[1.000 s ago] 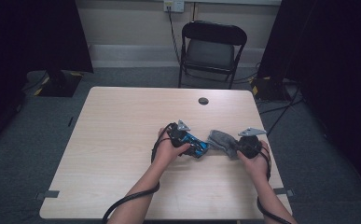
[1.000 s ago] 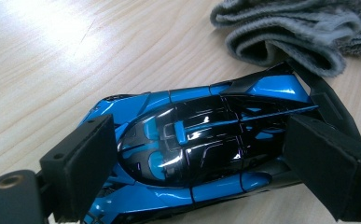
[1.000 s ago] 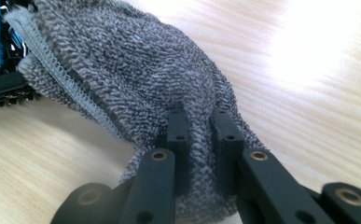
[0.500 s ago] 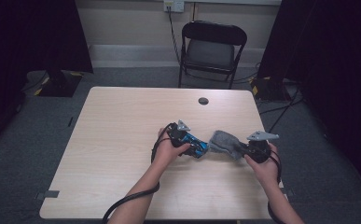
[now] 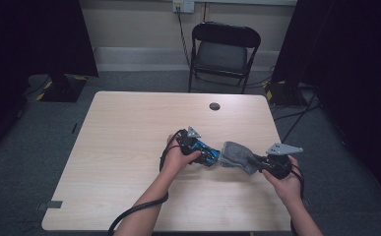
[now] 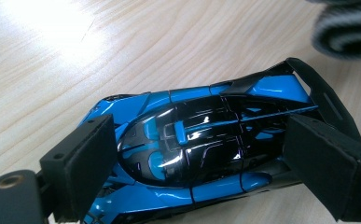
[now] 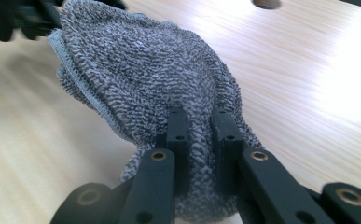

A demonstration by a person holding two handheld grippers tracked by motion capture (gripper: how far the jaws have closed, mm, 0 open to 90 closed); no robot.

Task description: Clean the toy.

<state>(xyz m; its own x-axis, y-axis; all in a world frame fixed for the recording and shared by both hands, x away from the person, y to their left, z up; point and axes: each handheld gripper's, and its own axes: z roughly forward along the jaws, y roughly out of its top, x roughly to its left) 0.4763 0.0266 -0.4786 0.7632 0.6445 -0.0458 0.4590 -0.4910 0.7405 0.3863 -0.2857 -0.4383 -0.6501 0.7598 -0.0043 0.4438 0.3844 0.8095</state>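
Observation:
A blue and black toy car [image 6: 206, 140] lies on the wooden table [image 5: 124, 147], a little right of its middle. My left gripper [image 6: 201, 161] is shut on it, a pad against each side of the car [image 5: 211, 156]. Just right of the car is a grey terry cloth [image 5: 237, 155]. My right gripper [image 7: 199, 119] is shut on a bunched fold of this cloth [image 7: 141, 70], and the rest drapes toward the car. In the high view the right gripper [image 5: 259, 162] sits near the table's right edge, and the left gripper [image 5: 204, 151] is beside the cloth's left end.
A small dark round hole [image 5: 214, 106] sits in the tabletop toward the far edge. A black folding chair [image 5: 225, 49] stands behind the table. Cables trail from both grippers off the near edge. Bare wood spreads over the table's left half.
My right gripper has drawn the cloth to the right and slightly toward the near edge, away from the car. The left gripper and the car have stayed put.

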